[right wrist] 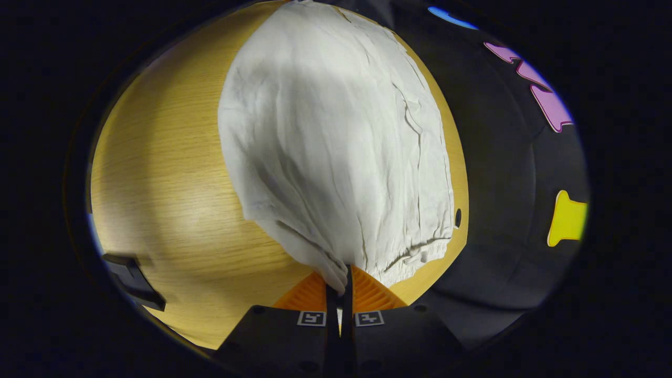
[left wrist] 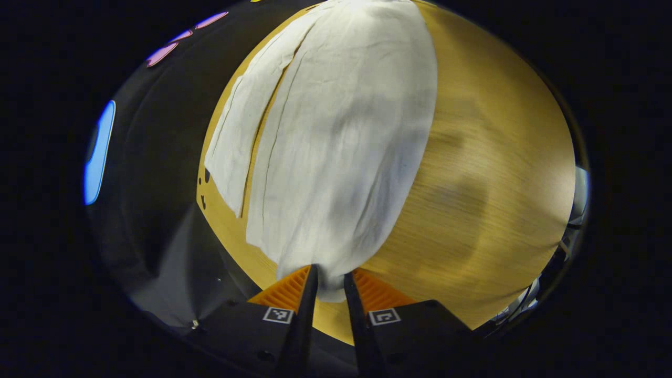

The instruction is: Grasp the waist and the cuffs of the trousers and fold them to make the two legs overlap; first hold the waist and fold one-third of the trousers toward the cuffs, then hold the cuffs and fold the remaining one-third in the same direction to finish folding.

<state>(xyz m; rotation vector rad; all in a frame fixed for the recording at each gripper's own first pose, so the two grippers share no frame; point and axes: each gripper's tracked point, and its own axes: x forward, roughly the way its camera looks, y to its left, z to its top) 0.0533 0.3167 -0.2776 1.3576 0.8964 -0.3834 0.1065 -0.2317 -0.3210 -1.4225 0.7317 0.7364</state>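
One pair of white trousers [left wrist: 336,131] lies lengthwise on the wooden counter [left wrist: 488,173], long axis running away from each camera toward the far end.

Left gripper view: the cuff end is nearest, two legs side by side w/ a narrow strip of counter showing between them; the thinner-looking leg [left wrist: 236,142] sits to the left, partly offset from the wider one. Left tongs [left wrist: 331,281] are clamped on the near cuff edge, cloth bunched between both fingers w/ a small gap between them still.

Right gripper view: the trousers [right wrist: 336,147] show their waist end nearest, gathered elastic waistband [right wrist: 415,257] wrinkled along the near right edge. Right tongs [right wrist: 340,289] are pinched nearly closed on a fold of the waist fabric, which is pulled to a point at the fingertips.

Surface: light wood-grain counter [right wrist: 168,199], soft shadows across it in both views. Black cloth wall [left wrist: 157,157] beyond the counter's edge; it also shows at right in the right gripper view [right wrist: 504,173].

Diffs: the leg split is seen from the left gripper view, the waistband gathers from the right. A dark angular object [right wrist: 134,278] sits at the counter's lower left in the right gripper view; can't tell what it is.
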